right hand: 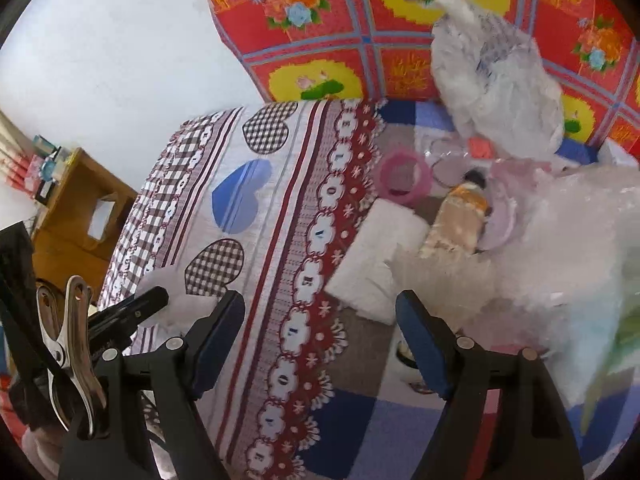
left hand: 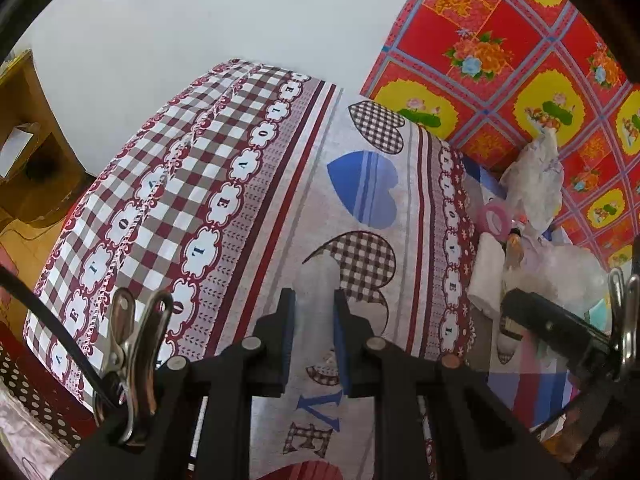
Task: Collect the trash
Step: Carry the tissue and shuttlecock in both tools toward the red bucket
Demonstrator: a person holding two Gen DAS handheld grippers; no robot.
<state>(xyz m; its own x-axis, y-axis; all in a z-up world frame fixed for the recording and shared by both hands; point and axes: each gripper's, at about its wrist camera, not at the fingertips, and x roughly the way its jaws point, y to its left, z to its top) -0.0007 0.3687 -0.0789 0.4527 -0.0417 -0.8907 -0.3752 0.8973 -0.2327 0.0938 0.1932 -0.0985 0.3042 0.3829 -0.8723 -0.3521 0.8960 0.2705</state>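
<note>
A bed sheet printed with checks, hearts and "LOVE" lettering spreads across the middle. At two o'clock hangs a red and yellow floral cloth. At nine o'clock stands a wooden shelf against a white wall.

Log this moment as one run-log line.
left gripper: shut on clear plastic piece | right gripper: open, nothing held, above white tissue pack | bed litter: uncollected

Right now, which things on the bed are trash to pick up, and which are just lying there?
Likely trash:
- crumpled white plastic bag
- pink tape ring
- white folded tissue
- small orange-labelled bottle
- clear plastic strip held in the left gripper

Just lying about:
- heart-patterned pillow
- red flowered quilt
- wooden shelf
</note>
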